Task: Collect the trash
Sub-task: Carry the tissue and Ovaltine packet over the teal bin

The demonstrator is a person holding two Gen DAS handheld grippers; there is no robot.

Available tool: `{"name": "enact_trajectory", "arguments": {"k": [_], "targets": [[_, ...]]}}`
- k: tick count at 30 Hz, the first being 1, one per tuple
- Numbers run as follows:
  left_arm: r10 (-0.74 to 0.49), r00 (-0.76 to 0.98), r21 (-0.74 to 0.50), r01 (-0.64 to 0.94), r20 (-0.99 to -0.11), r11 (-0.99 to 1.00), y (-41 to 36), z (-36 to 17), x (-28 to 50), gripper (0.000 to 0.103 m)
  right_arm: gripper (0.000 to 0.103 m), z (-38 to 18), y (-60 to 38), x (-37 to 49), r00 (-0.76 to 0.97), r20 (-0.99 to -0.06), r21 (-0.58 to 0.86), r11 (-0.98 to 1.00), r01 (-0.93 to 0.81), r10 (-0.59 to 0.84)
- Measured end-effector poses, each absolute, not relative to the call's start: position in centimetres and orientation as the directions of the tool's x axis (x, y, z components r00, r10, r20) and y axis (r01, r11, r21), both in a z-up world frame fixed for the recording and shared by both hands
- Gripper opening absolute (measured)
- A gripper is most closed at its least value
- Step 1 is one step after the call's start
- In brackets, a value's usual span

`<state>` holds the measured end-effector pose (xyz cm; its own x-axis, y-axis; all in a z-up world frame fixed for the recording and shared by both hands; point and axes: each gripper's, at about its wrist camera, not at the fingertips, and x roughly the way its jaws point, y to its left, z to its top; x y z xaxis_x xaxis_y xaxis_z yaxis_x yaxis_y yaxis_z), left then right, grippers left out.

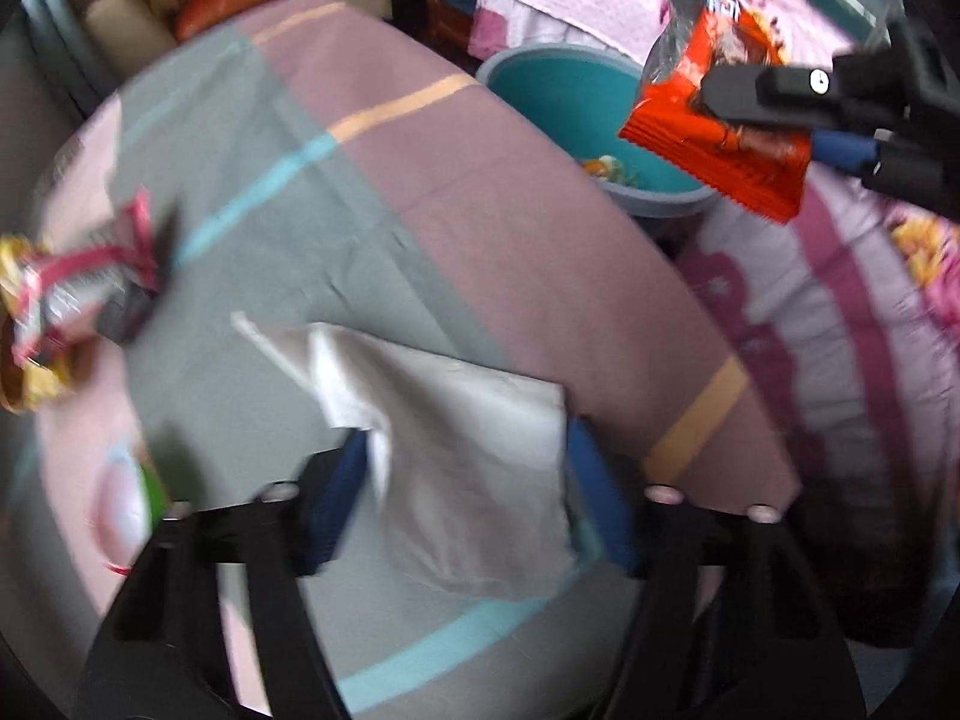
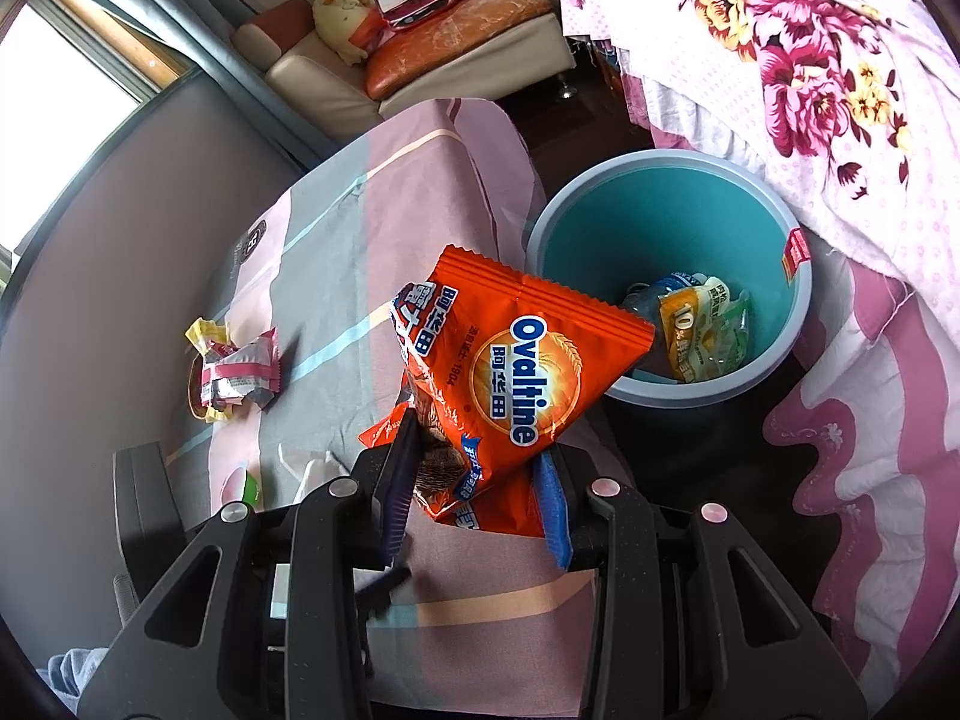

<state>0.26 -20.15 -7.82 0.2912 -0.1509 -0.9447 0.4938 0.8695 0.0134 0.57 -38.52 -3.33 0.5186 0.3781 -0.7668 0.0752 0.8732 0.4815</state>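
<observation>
The teal bin (image 2: 669, 294) stood open-topped beside the cloth-covered table (image 2: 384, 228), its mouth unobstructed, wrappers (image 2: 702, 324) lying only at the bottom. A floral quilt (image 2: 840, 90) crowded the bin's far rim. The orange Ovaltine packet (image 2: 528, 372), held up in the right gripper (image 2: 474, 504), overlapped the bin's near edge. On the tabletop, crumpled wrappers (image 1: 66, 306) and a white tissue (image 1: 468, 450) flanked a bare central stretch.
</observation>
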Motion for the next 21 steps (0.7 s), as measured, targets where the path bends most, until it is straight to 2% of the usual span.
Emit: {"name": "enact_trajectory", "arguments": {"k": [1, 3, 7, 10, 21], "targets": [[-0.148, 0.300, 0.016, 0.484, -0.942, 0.875, -19.9, -7.7, 0.4, 0.050, 0.034, -3.3, -38.6, 0.6, 0.518, -0.767, 0.482, 0.873, 0.075, 0.379], [-0.141, 0.310, 0.014, 0.449, -0.940, 0.894, -18.9, -7.4, 0.8, 0.008, 0.034, -3.3, -38.6, 0.6, 0.518, -0.767, 0.481, 0.873, 0.075, 0.378], [-0.231, 0.285, -0.115, 0.372, -0.930, 0.921, -15.9, -6.6, 2.1, 0.008, 0.034, -3.1, -38.3, 0.7, 0.520, -0.767, 0.475, 0.877, 0.068, 0.376], [-0.286, 0.310, -0.165, 0.363, -0.907, 0.917, -15.2, -5.1, 2.6, 0.008, 0.034, -2.8, -38.2, 0.9, 0.521, -0.770, 0.464, 0.883, 0.064, 0.367], [-0.431, 0.325, -0.250, 0.472, -0.842, 0.845, -20.4, -1.0, 6.2, 0.008, 0.034, -0.3, -43.8, 2.2, 0.601, -0.762, 0.422, 0.889, 0.177, 0.242]]}}
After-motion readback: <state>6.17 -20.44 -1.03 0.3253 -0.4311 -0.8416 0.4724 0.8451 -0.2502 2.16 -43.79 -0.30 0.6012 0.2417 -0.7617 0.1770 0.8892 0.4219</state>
